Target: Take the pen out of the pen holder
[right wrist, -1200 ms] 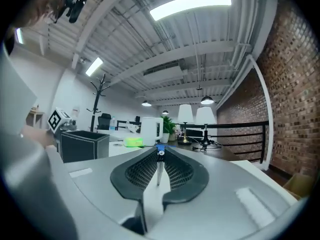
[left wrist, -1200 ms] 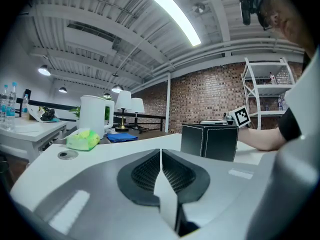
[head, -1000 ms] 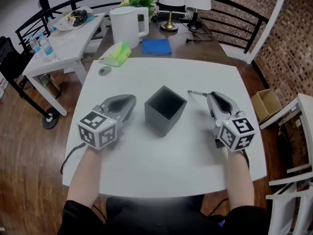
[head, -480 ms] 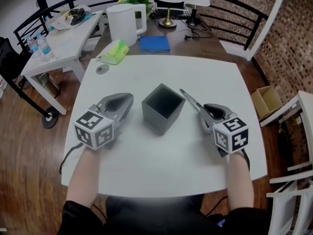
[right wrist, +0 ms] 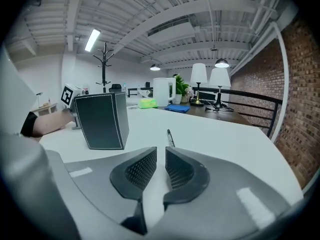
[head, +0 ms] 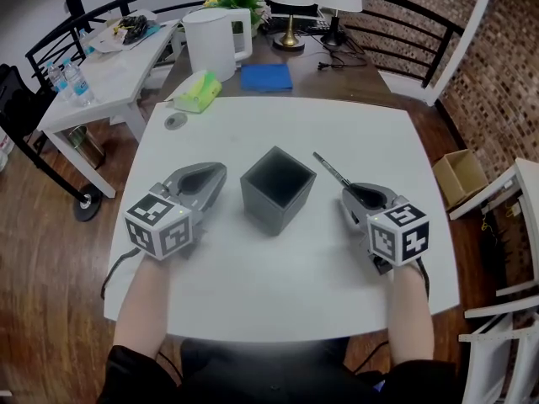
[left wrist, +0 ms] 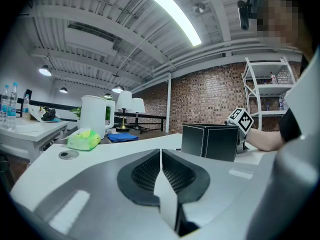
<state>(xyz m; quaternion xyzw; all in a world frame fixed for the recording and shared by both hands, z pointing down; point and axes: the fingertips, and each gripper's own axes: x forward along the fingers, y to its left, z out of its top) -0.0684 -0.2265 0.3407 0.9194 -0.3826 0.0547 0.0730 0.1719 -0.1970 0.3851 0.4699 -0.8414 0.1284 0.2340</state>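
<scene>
Our left gripper idles, pressed together, at 9 o'clock of the pen holder, while our right gripper is opening its jaws, nothing pinched between them, likely to free the pen lying on the counter at 3 o'clock.

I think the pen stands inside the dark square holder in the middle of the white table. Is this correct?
Not quite. The pen lies flat on the white table, right of the dark square holder, as the head view shows.
</scene>
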